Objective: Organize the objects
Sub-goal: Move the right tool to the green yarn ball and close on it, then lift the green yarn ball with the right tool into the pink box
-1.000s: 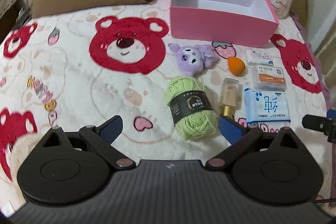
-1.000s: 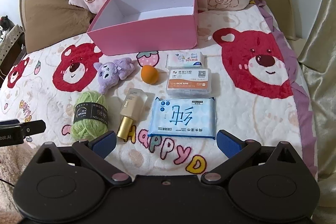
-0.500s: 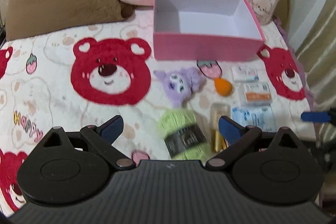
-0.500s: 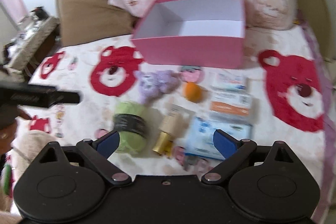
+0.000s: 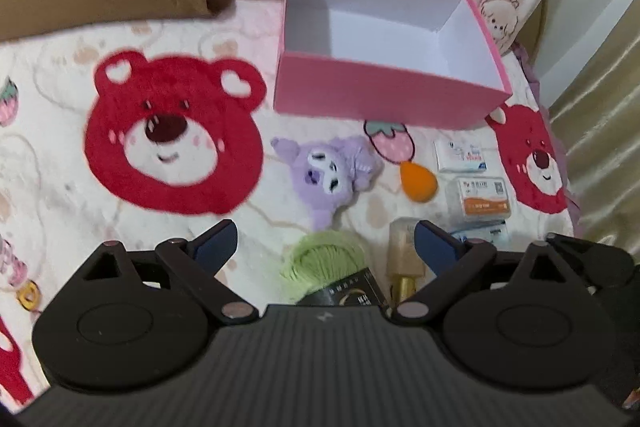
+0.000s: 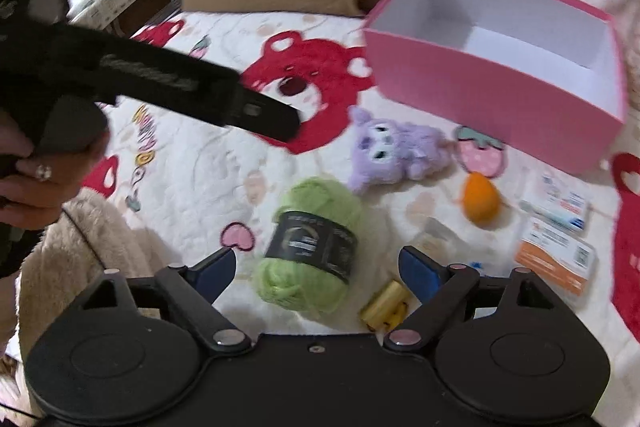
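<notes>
We judge the green yarn ball [image 6: 310,247], lying well in front of the empty pink box [image 6: 496,75], light and squashy, best pinched across its banded middle; right gripper [image 6: 316,267] jaws closing around nothing yet, left gripper [image 5: 324,247] spread, empty.

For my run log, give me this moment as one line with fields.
stage: approach | right gripper: closing, nothing gripped, green yarn between fingers | left gripper: open, empty | pink box: empty

Plush toy [image 5: 332,177] lies before box [image 5: 384,99], behind yarn [image 5: 320,263].
</notes>
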